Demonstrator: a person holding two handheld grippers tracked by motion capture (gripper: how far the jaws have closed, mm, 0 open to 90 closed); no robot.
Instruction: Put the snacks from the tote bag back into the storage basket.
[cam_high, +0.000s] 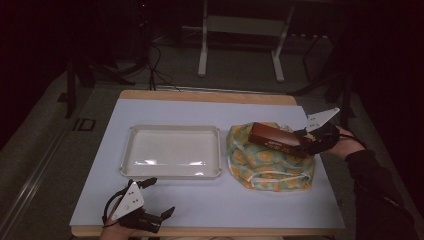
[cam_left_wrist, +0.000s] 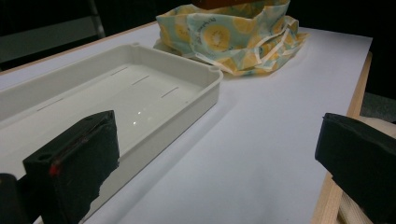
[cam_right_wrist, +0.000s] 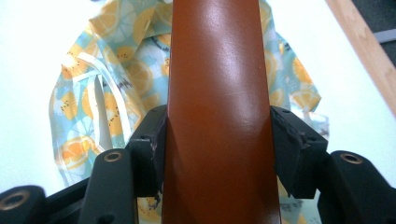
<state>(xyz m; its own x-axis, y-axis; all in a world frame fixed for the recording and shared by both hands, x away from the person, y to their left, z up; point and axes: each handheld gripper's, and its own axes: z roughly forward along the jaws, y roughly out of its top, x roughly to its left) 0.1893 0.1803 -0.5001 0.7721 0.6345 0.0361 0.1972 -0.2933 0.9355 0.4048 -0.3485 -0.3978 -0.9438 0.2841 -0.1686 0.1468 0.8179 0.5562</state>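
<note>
Pinching a brown box (cam_high: 275, 139) above the lemon-print cloth bag (cam_high: 270, 167), the right gripper (cam_high: 306, 140) holds it level. Left gripper (cam_high: 159, 199) rests spread beside the white tray (cam_high: 171, 130).

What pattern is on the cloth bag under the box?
Orange and yellow citrus slices on light blue cloth bag, clearest in the left gripper view.

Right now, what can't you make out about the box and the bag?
- Box label: too small and dim in the high view.
- Box's far end: cut off by the top edge in the right gripper view; right gripper covers its sides.
- Bag contents: hidden by its own folds.
- Bag top: cut off in the left gripper view.
</note>
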